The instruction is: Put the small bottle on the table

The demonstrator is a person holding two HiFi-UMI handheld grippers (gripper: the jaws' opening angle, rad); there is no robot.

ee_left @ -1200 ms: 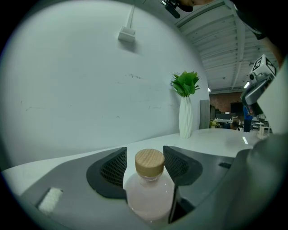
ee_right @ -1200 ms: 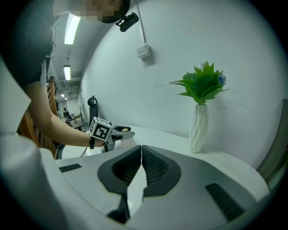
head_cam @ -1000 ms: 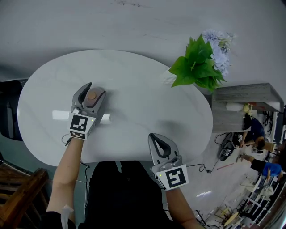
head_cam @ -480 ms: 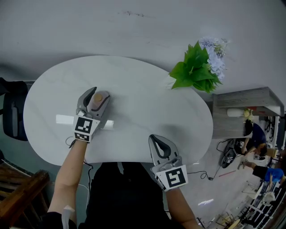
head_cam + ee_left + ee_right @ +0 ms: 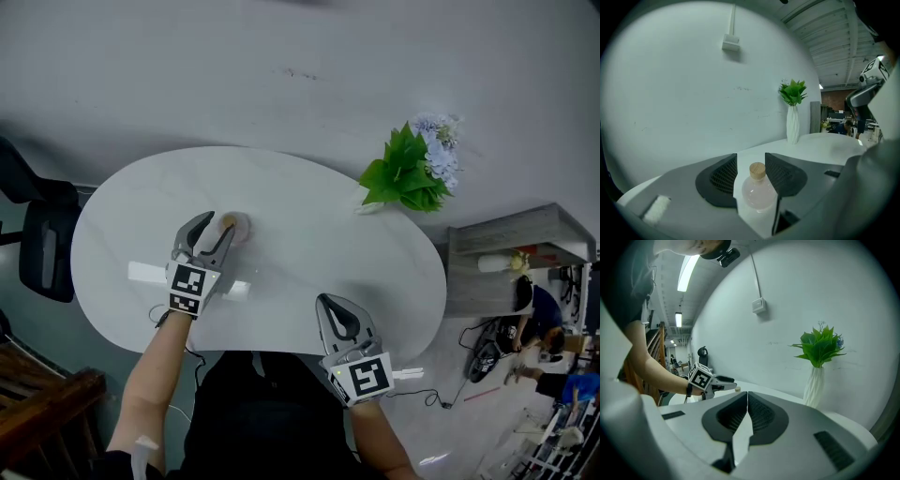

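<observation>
The small round bottle [image 5: 233,227], clear pinkish with a cork stopper, stands upright on the white oval table [image 5: 309,234]. My left gripper [image 5: 217,226] sits just behind it, with the fingertips at the bottle's near side. In the left gripper view the bottle [image 5: 758,193] shows between the two black pads of the left gripper [image 5: 751,158], with a gap on each side. The jaws are closing and the pads do not press on the bottle. My right gripper [image 5: 327,301] hovers at the table's near edge, and in its own view the right gripper [image 5: 747,394] is shut on nothing.
A white vase with green leaves and pale flowers [image 5: 410,174] stands at the table's far right edge. A white strip [image 5: 148,274] lies on the table under my left hand. There is a black chair [image 5: 43,255] to the left and a grey shelf unit [image 5: 514,251] to the right.
The left gripper has drawn back a little, so the bottle that sat deep between its jaws now stands at their tips. The right gripper has kept its place.
</observation>
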